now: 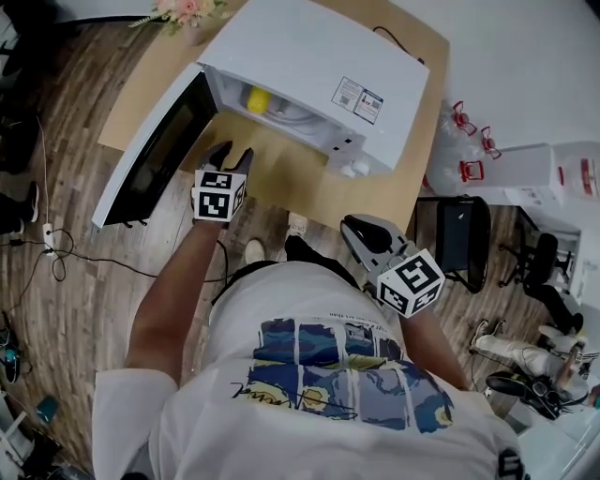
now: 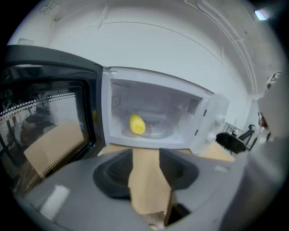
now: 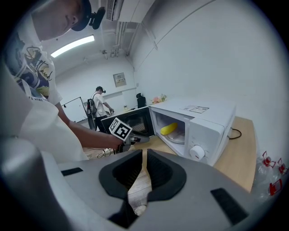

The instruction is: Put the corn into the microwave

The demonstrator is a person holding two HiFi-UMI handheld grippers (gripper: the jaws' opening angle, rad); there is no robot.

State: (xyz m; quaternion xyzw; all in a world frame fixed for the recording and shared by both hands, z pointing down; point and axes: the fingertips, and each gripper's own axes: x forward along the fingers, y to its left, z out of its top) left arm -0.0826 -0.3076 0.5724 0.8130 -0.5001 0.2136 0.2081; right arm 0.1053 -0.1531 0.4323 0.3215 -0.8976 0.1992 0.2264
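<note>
A yellow corn (image 1: pixel 256 98) lies on the glass plate inside the white microwave (image 1: pixel 319 56), whose door (image 1: pixel 155 150) stands swung open to the left. My left gripper (image 1: pixel 232 152) hovers over the wooden table just in front of the opening, jaws apart and empty. Its own view looks straight at the corn (image 2: pixel 137 124) past the left gripper (image 2: pixel 145 153). My right gripper (image 1: pixel 356 225) hangs back near my body, off the table's edge, jaws nearly together with nothing in them. The right gripper (image 3: pixel 144 153) looks toward the corn (image 3: pixel 169 129) and the left gripper (image 3: pixel 137 138).
The microwave stands on a wooden table (image 1: pixel 281 178) with flowers (image 1: pixel 187 11) at its far end. A black chair (image 1: pixel 464 234) sits to the right, cables (image 1: pixel 56 253) trail on the floor at left, and another person (image 3: pixel 100 101) stands far back in the room.
</note>
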